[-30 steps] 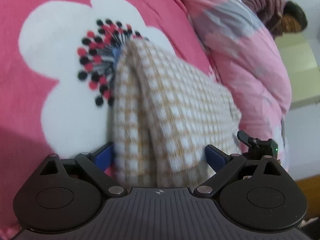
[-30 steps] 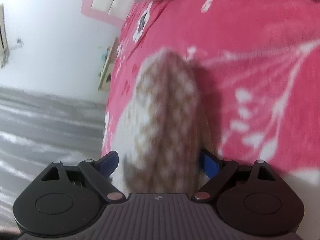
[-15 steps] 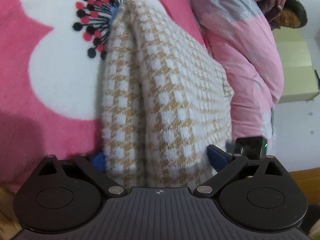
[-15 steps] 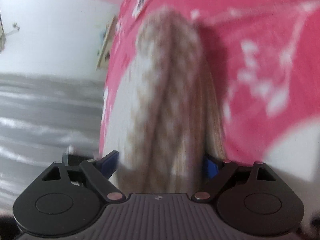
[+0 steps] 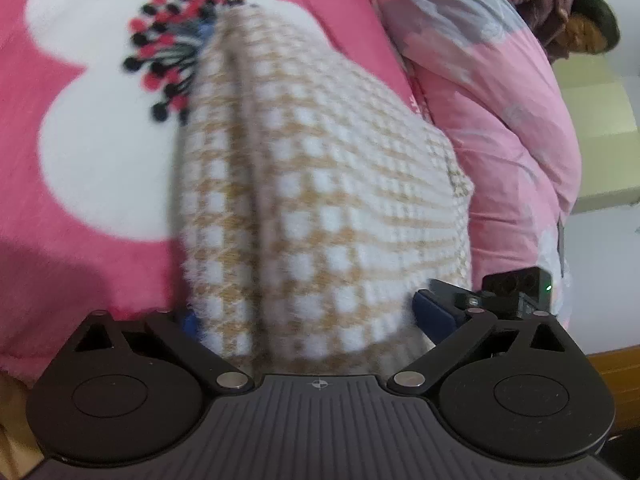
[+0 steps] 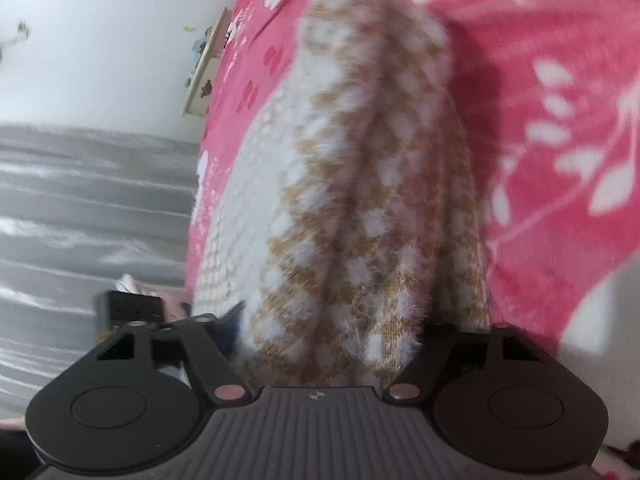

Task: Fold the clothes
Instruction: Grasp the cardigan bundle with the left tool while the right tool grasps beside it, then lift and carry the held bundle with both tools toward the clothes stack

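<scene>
Sweater (image 5: 320, 200) bunched thick in both claws – left claw (image 5: 308, 316) clamps it; right claw (image 6: 332, 320), just closing, grips a fat wad; layers could slip out onto the bed (image 5: 100, 160), spoiling the fold

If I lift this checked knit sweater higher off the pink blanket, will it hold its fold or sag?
Likely sag: the checked knit sweater already bunches into soft ridges between the left tool. Its fuzzy, thick knit probably grips well and won't slip. The right tool, jaws just closing on the bunched fabric, suggests it compresses easily. Probably light, though bulky.

A home bedroom: pink floral blanket (image 5: 100, 168) and quilt (image 5: 500, 120) cover a bed.
</scene>
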Motion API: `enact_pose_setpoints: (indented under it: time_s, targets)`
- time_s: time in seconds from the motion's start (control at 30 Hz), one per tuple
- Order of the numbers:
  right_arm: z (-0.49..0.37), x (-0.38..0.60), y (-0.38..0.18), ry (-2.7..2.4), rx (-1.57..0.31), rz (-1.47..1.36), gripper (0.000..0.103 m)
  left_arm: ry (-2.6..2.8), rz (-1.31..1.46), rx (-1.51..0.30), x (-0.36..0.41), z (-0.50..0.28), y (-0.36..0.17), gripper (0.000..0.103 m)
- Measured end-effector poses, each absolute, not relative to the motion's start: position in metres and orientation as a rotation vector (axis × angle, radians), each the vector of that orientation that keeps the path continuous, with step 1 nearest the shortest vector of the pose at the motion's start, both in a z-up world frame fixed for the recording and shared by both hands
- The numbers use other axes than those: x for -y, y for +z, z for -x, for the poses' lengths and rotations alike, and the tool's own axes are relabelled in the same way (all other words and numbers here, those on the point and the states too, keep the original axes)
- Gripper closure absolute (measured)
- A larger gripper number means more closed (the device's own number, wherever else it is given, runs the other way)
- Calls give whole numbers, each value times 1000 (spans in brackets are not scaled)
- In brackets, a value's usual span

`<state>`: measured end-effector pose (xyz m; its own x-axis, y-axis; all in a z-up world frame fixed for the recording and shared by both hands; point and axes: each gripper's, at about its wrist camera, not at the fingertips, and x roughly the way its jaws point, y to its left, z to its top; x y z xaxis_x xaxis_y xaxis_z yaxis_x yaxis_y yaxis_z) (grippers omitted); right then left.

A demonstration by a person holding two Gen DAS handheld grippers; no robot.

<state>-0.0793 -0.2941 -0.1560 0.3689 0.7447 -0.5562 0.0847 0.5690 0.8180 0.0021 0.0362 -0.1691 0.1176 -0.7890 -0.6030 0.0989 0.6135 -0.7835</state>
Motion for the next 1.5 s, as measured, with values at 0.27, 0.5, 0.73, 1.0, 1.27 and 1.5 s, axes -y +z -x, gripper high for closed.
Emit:
enact_pose_setpoints:
  time_s: [0.27,0.5,0.73,1.0,1.27,1.5]
  targets:
    - [98,294,-115,528,-1013,-721,54,-796,650,-1234,-34,0,-133,10]
    - [73,295,-65,568,-916,-667,55,-817,731,-1120,-44,-12,-91,12]
    - [48,278,9,687,-775,-582,55,-813,718,-918,-69,-16,-16,12]
    - [7,185,97,982,-746,-352,55,-617,803,-630,-133,42,52,12]
    - [2,14,133,1376,-755,-155,55,-274,822,-386,-212,156,88,12]
    - [34,-127,110,1681,-827,-86,54,11,875,-327,-270,244,81,9]
